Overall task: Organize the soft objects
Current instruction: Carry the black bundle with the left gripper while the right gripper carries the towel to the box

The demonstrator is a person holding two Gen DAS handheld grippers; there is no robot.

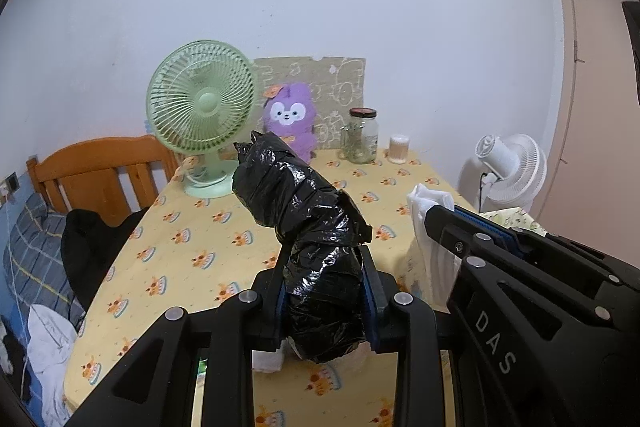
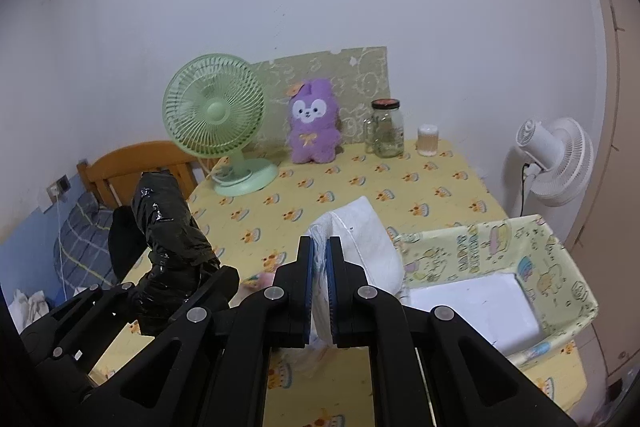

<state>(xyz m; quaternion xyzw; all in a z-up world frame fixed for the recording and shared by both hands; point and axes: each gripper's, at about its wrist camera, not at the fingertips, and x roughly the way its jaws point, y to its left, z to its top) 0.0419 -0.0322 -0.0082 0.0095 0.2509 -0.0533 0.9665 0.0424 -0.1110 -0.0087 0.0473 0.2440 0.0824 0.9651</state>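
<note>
- Left gripper (image 1: 326,291): fingers clamped on a black plastic-wrapped roll (image 1: 304,223). Roll sticks out past the fingertips, tilted up toward the back of the surface, clear of it.
- Right gripper (image 2: 319,287): fingers pinched tight on a white folded cloth (image 2: 360,243). Cloth bulges out past the tips, some hanging below the fingers.
- Both grippers side by side above the near edge of the surface (image 1: 224,227), which has a yellow cloth with a cake print.
- Fabric storage bin (image 2: 480,247), pale yellow cartoon print, sits at the near right of the surface, just right of the white cloth. Open top, white liner inside.
- Back of the surface, left to right: green desk fan (image 2: 214,111), purple plush toy (image 2: 314,123), glass jar (image 2: 386,131), small container of cotton swabs (image 2: 428,141). All upright, well apart from both grippers.
- Off the surface: white standing fan (image 2: 556,159) on the right, wooden headboard (image 1: 100,171) and bed with plaid bedding on the left.
</note>
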